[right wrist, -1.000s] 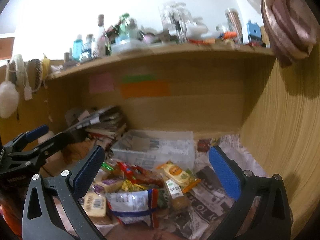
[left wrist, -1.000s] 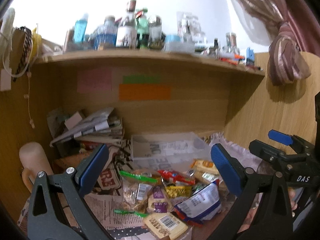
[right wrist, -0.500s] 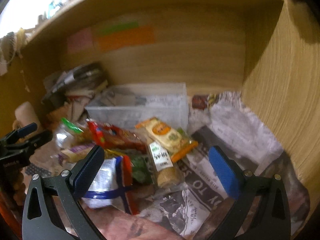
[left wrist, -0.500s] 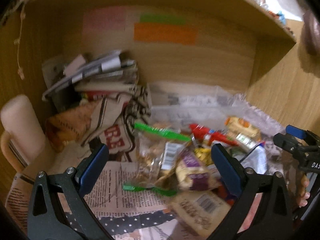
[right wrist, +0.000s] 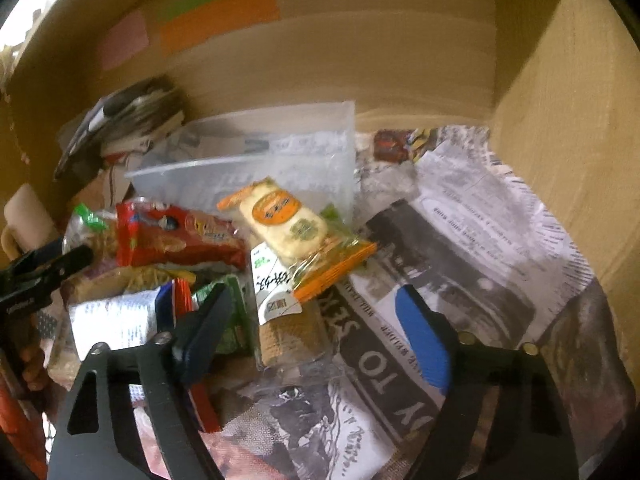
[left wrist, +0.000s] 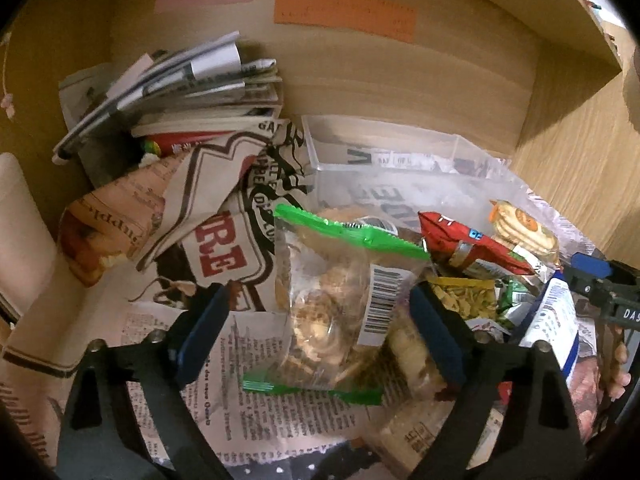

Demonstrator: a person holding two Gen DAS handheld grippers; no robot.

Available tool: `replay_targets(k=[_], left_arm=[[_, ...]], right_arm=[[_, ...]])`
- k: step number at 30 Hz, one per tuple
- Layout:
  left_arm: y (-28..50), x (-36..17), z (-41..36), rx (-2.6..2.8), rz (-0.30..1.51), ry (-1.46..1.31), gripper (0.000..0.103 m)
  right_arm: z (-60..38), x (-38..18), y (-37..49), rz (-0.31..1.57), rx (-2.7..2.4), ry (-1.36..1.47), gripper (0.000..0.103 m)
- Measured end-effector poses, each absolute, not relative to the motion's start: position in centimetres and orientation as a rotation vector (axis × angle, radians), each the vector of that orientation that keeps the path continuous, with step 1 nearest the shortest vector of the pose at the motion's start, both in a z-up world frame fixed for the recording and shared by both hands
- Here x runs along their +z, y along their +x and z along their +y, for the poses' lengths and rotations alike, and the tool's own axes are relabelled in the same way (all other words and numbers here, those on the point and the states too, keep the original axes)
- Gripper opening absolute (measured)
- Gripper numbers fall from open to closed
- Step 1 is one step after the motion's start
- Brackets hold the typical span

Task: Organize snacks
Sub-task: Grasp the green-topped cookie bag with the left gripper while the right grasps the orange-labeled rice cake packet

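Left wrist view. Left tool point(left wrist: 316, 332) spread wide, pinching nothing. Poised around the clear bag with green ends point(left wrist: 340, 304), one pad on each side, likely so a squeeze can grab it. Whether the pads touch the bag, hard to tell. Bag lying flat at the left side of the snack pile, barcode sticker up. Behind it a red pack point(left wrist: 472, 244) and a cracker pack point(left wrist: 524, 228), leaning on the clear box point(left wrist: 384, 160). Box looks bare inside, likely the home for the snacks. Box close behind the pile, so only a short trip. Right tool point(left wrist: 596, 284) peeking in at the right edge, by a white and blue bag point(left wrist: 556, 328).

Newspaper point(left wrist: 256, 380) spread all over the desk, maybe to keep it clean. Crumpled paper bags and a stack of folded papers point(left wrist: 180, 88) pushed to the back left. Wooden walls all around. Pink, green and orange sticky notes point(left wrist: 344, 8) on the back wall.

Right wrist view. Right tool point(right wrist: 316, 332) also spread wide, pinching nothing. Aimed at a clear pack with a white label point(right wrist: 276, 304) at the right side of the pile. Cracker pack point(right wrist: 288, 228) lying on top of it, tilted. Red pack point(right wrist: 176, 240) to the left. Clear box point(right wrist: 280, 160) right behind. Left tool point(right wrist: 44, 272) seen at the left edge. More newspaper point(right wrist: 460, 272) to the right, with no snacks on it. Wooden side wall on the right, close by. Dim light, a bit blurry.
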State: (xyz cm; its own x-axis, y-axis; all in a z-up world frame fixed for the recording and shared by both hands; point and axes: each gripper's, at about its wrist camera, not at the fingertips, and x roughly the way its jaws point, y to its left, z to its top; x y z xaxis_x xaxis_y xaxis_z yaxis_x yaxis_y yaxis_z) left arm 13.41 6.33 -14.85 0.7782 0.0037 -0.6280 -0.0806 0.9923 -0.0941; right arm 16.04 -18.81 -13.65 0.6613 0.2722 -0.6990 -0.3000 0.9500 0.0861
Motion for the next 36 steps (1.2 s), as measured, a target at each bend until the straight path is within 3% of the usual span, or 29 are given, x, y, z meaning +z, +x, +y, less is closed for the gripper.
replay_targets(k=[3,8,11,15,18,20,28,32,36], left_arm=[[13.8,-15.3,6.5,0.04,0.689,-0.141,0.084],[14.0,-15.6,6.6,0.023,0.696,-0.164,0.07],[13.9,-15.7,6.5,0.01,0.691,-0.164,0.058],[13.7,-15.6,6.3,0.017,0.68,-0.149,0.053],[13.4,-15.2,6.3,0.026,0.672,-0.143,0.05],[13.0,-14.8,6.4,0.034,0.657,-0.139,0.048],[11.8,-12.6,6.9,0.039,0.595,-0.137,0.047],[11.6,-11.7,7.0,0.035,0.577,-0.137,0.047],[11.7,-10.8,7.3,0.027,0.569,-0.143,0.047]], right_arm=[[-18.2,-14.3,16.2,0.801,0.335,-0.062,0.077],[-17.4,-15.2,17.0,0.838,0.354,-0.092,0.063],[-17.6,-15.4,17.5,0.86,0.364,-0.062,0.063],[-18.6,-15.0,17.4,0.875,0.348,-0.038,0.063],[-19.1,-13.9,17.2,0.849,0.319,-0.041,0.068],[-19.3,-13.1,17.3,0.811,0.292,-0.061,0.079],[-16.8,-10.9,19.3,0.716,0.356,-0.192,0.077],[-15.6,-11.6,20.5,0.743,0.411,-0.237,0.067],[-15.0,-12.7,21.5,0.78,0.424,-0.27,0.064]])
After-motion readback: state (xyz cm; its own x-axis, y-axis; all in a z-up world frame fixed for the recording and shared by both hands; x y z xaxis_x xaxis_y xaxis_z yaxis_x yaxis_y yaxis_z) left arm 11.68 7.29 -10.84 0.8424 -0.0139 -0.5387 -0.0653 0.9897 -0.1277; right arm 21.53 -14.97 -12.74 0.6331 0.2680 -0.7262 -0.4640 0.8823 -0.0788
